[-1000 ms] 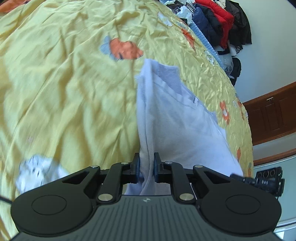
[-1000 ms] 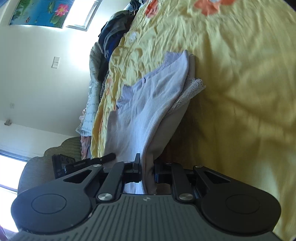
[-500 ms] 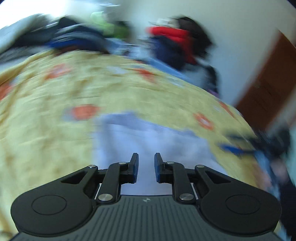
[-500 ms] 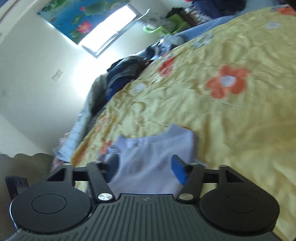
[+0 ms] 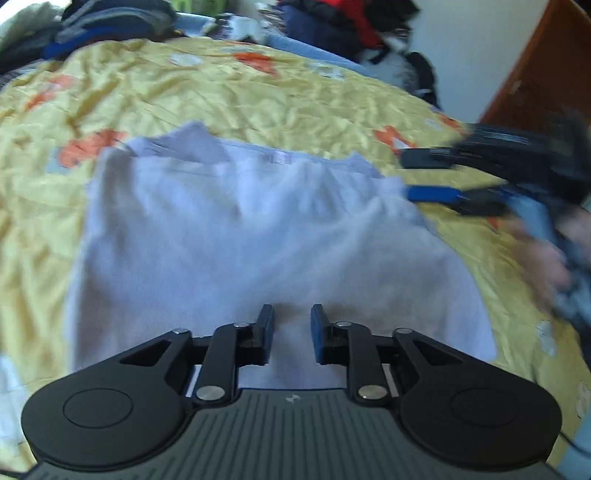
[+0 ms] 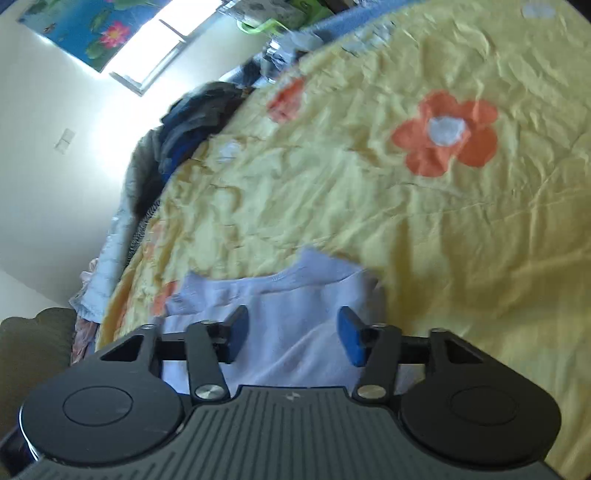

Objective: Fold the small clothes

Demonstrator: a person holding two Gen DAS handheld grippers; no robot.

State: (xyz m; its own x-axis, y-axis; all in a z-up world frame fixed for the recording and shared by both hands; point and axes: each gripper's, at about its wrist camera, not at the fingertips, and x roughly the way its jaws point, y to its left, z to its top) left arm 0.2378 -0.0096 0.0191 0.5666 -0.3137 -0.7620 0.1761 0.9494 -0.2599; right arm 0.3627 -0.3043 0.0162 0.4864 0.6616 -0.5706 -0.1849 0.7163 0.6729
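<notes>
A small pale lavender garment (image 5: 258,236) lies folded flat on the yellow flowered bedspread (image 5: 258,96). My left gripper (image 5: 291,332) hovers over its near edge, jaws a little apart and empty. My right gripper (image 6: 291,336) is open wide and empty above the same garment (image 6: 288,332), near its right side. In the left wrist view the right gripper (image 5: 436,177) shows blurred at the garment's right edge, jaws apart.
Piles of dark, blue and red clothes (image 5: 332,22) lie along the far edge of the bed. More clothes (image 6: 192,125) are heaped at the bed's left side by the wall. A brown wooden door (image 5: 535,74) stands at the right.
Both grippers let go of the garment's edge and opened. The garment dropped flat onto the bedspread. Both grippers pulled back and tilted up.
</notes>
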